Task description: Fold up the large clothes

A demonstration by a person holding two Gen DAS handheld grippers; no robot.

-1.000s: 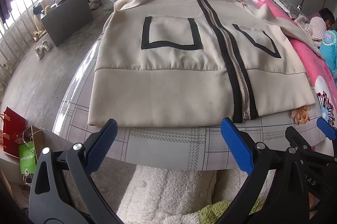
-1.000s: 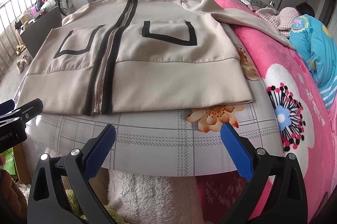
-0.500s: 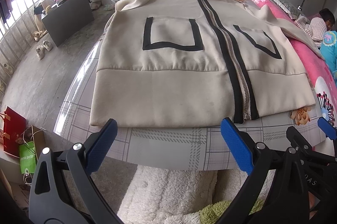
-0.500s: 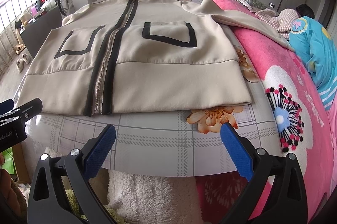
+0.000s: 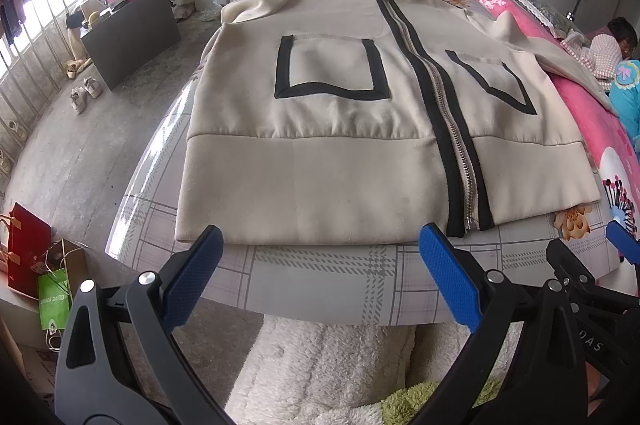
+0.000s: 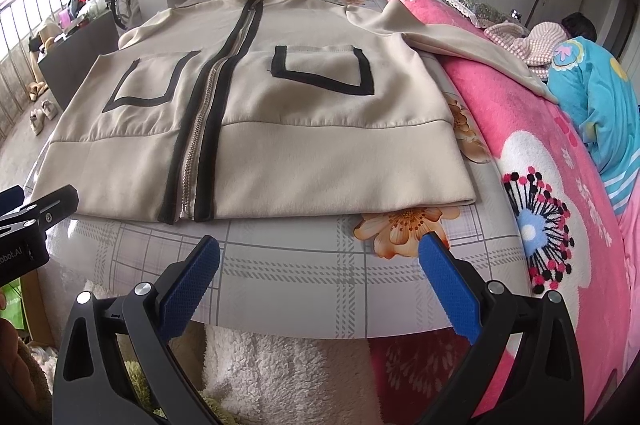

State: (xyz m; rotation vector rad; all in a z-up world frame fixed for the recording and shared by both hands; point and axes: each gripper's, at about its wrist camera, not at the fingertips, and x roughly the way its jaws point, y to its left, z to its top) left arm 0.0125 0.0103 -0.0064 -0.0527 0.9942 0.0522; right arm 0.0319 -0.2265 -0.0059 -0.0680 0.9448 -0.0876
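Grippers both wide apart, holding nothing. Left gripper (image 5: 320,257) hovers at near table edge, just short of jacket hem; right gripper (image 6: 320,265) likewise, over plaid tablecloth (image 6: 288,277). Cream jacket (image 5: 340,129) lies flat, front up, zipper (image 5: 452,129) closed, collar at far end. One sleeve (image 6: 472,49) trails onto pink blanket (image 6: 560,161) at right. White fluffy rug (image 5: 328,365) below table edge.
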